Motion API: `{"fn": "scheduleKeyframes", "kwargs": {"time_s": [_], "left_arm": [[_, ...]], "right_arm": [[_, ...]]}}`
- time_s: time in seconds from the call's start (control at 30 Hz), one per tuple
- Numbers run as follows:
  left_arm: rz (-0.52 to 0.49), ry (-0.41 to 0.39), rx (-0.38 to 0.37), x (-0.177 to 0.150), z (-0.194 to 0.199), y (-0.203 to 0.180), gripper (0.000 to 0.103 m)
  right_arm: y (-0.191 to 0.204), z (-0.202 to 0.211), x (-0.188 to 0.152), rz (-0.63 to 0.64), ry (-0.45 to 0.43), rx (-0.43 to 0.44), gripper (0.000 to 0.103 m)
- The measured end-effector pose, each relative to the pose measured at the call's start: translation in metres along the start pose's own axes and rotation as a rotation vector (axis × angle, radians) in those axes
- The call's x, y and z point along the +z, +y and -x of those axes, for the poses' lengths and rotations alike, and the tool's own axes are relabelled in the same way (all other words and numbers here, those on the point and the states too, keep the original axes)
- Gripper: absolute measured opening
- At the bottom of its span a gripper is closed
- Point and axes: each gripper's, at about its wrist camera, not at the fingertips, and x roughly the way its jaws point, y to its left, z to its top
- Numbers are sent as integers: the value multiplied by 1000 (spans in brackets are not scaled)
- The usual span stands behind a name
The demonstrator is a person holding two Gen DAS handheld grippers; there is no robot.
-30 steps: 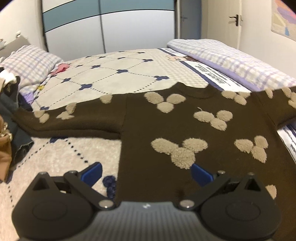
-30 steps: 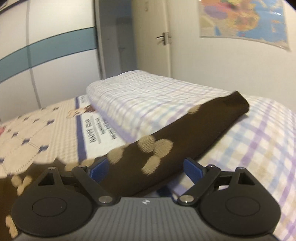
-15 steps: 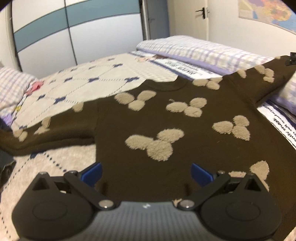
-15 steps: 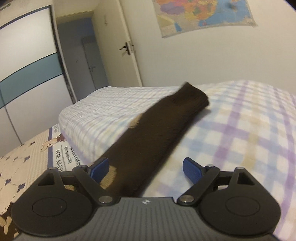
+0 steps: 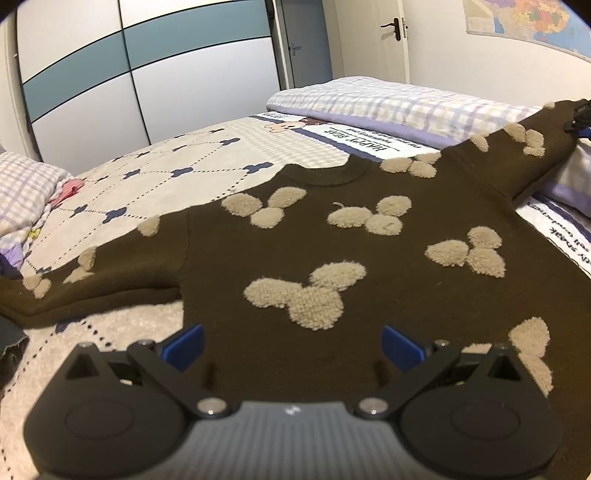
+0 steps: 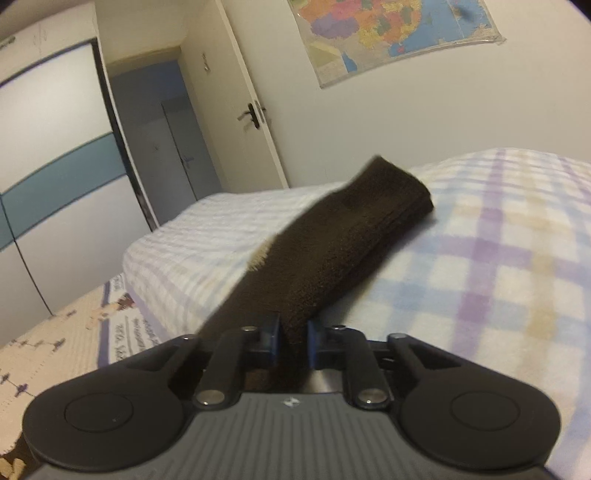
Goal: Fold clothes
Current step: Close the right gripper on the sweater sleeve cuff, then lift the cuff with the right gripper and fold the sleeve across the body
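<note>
A dark brown sweater (image 5: 369, 288) with beige fluffy patches lies spread flat on the bed, neckline away from me. My left gripper (image 5: 293, 347) hovers over its near hem, open, its blue pads (image 5: 184, 345) wide apart with fabric under them but none pinched. The sweater's right sleeve (image 6: 332, 251) rises onto the checked duvet, cuff at the far end. My right gripper (image 6: 294, 338) is closing its jaws on this sleeve, and the blue pads press the fabric from both sides. In the left wrist view that sleeve (image 5: 517, 144) stretches up to the right edge.
The bed carries a cream quilt (image 5: 166, 177) with blue motifs and a folded purple-checked duvet (image 6: 498, 258) along the right. A checked pillow (image 5: 22, 184) and dark clothes (image 5: 9, 332) lie at the left. Wardrobe doors (image 5: 147, 74), a room door (image 6: 243, 110) and a wall map (image 6: 388, 33) stand behind.
The right gripper's jaws went from wide apart around the sleeve to pinched on it, after sliding closer to the cuff. The left view rolled slightly; its jaws stayed open.
</note>
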Motion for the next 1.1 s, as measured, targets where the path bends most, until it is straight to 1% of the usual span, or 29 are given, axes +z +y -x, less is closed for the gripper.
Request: {"fn": "scheduleKeyframes", "kwargs": {"time_s": [0.23, 0.37, 0.5, 0.6, 0.73, 0.9, 1.1], "left_arm": [[30, 8, -7, 4, 1, 7, 103], [48, 4, -21, 5, 3, 9, 103], [66, 2, -32, 6, 2, 11, 103], [81, 7, -40, 6, 1, 13, 103], [103, 10, -52, 6, 1, 17, 103], [134, 5, -79, 7, 0, 22, 103], [173, 3, -92, 7, 0, 29, 103]], "right_arm": [[35, 33, 10, 73, -85, 113, 12], [59, 54, 13, 144, -131, 187, 12], [76, 72, 13, 196, -153, 266, 12], [91, 81, 8, 266, -152, 327, 12], [115, 91, -8, 405, -141, 404, 12], [146, 107, -34, 590, -118, 497, 12], [175, 120, -73, 783, -58, 600, 12]]}}
